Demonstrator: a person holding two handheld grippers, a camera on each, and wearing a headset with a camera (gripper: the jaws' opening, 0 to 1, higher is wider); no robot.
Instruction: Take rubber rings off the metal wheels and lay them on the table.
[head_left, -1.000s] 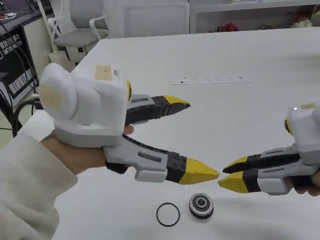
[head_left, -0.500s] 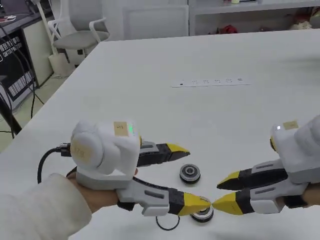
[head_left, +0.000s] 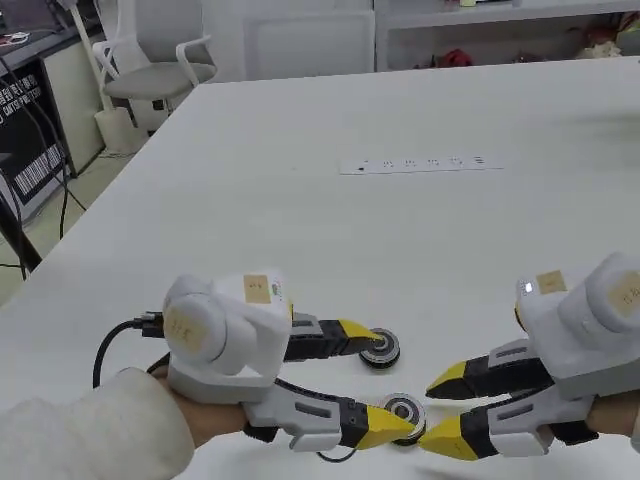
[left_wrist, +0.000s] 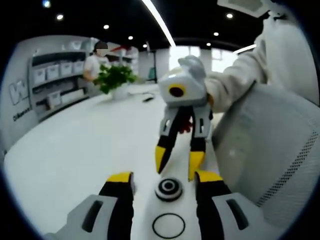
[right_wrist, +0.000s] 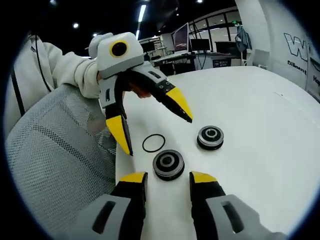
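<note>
Two metal wheels lie near the table's front edge. The near wheel has a dark rim and sits just ahead of both grippers' tips. The far wheel lies by the left gripper's upper jaw. A loose black rubber ring lies flat on the table, partly hidden under the left gripper in the head view. My left gripper is open and holds nothing. My right gripper faces it, open and holding nothing.
A white strip lies mid-table. An office chair stands beyond the table's left edge. A grey mesh chair back is close behind the front edge. A person stands far off by shelves.
Both grippers have come down toward the table and closed in on the near wheel from opposite sides. The head camera has tilted down; the wheels and ring have stayed put.
</note>
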